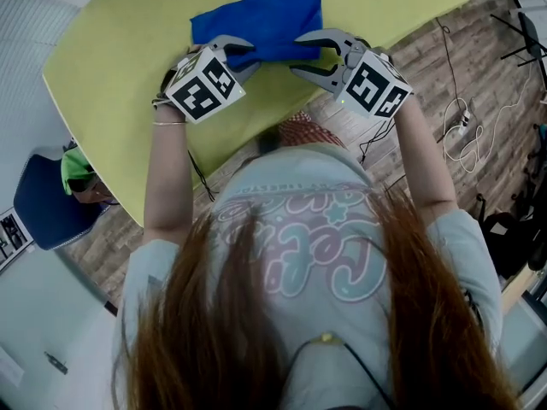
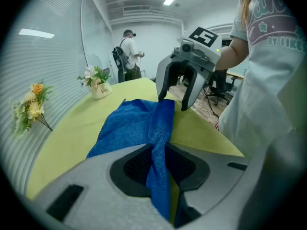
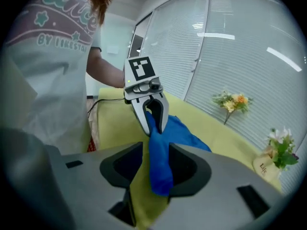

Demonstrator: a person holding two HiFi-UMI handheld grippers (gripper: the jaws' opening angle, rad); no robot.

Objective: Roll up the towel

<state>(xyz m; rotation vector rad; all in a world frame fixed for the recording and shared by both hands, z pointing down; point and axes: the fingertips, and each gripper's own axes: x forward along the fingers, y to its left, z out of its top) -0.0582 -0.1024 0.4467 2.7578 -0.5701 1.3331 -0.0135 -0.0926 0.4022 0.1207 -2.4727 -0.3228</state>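
Observation:
A blue towel (image 1: 265, 20) lies on the yellow-green table (image 1: 128, 67), its near edge raised into a fold. My left gripper (image 1: 244, 54) is shut on the left end of that fold; in the left gripper view the cloth (image 2: 129, 123) runs pinched between the jaws of the left gripper (image 2: 158, 162). My right gripper (image 1: 309, 54) is at the fold's right end. Its jaws stand apart, and the towel (image 3: 184, 133) hangs loosely between them without being pressed. The left gripper view shows the right gripper (image 2: 171, 102) straddling the fold's far end. The right gripper view shows the left gripper (image 3: 154, 116) clamped on the cloth.
Two small flower bunches (image 2: 98, 83) (image 2: 31, 107) stand at the table's far side by the blinds. A person (image 2: 129, 56) stands at the back of the room. A blue chair (image 1: 43, 203) is left of the table, and cables (image 1: 461, 135) lie on the wooden floor at the right.

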